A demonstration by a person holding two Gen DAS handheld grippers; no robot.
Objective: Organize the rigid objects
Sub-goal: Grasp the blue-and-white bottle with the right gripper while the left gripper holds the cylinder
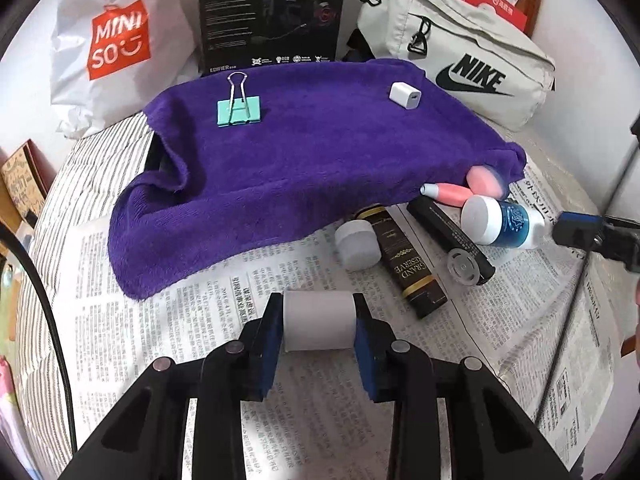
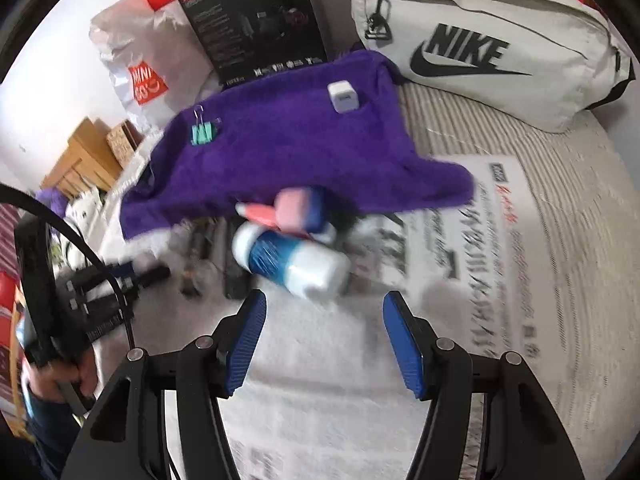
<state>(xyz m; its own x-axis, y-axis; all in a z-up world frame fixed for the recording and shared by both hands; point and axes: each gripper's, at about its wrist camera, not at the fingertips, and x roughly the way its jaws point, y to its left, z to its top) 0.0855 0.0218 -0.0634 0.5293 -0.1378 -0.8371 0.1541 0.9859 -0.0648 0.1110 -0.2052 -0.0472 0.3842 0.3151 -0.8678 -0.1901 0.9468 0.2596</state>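
My left gripper (image 1: 319, 322) is shut on a white cylinder (image 1: 319, 320) and holds it above the newspaper (image 1: 200, 320). A purple towel (image 1: 304, 160) carries a green binder clip (image 1: 239, 109) and a white charger cube (image 1: 405, 95). At its right edge lie a white jar (image 1: 357, 245), a dark "Grand Reserve" tube (image 1: 404, 264), a black tube (image 1: 450, 240), a pink pen (image 1: 444, 193), a pink eraser (image 1: 485, 180) and a blue-and-white bottle (image 1: 504, 224). My right gripper (image 2: 324, 336) is open and empty just short of the bottle (image 2: 292, 260); it also shows in the left wrist view (image 1: 592, 236).
A Miniso bag (image 1: 112, 48), a black box (image 1: 272, 12) and a grey Nike bag (image 1: 460, 60) stand behind the towel. The newspaper lies on striped bedding (image 2: 560, 168). The right wrist view is motion-blurred. A black cable (image 1: 36, 300) runs at the left.
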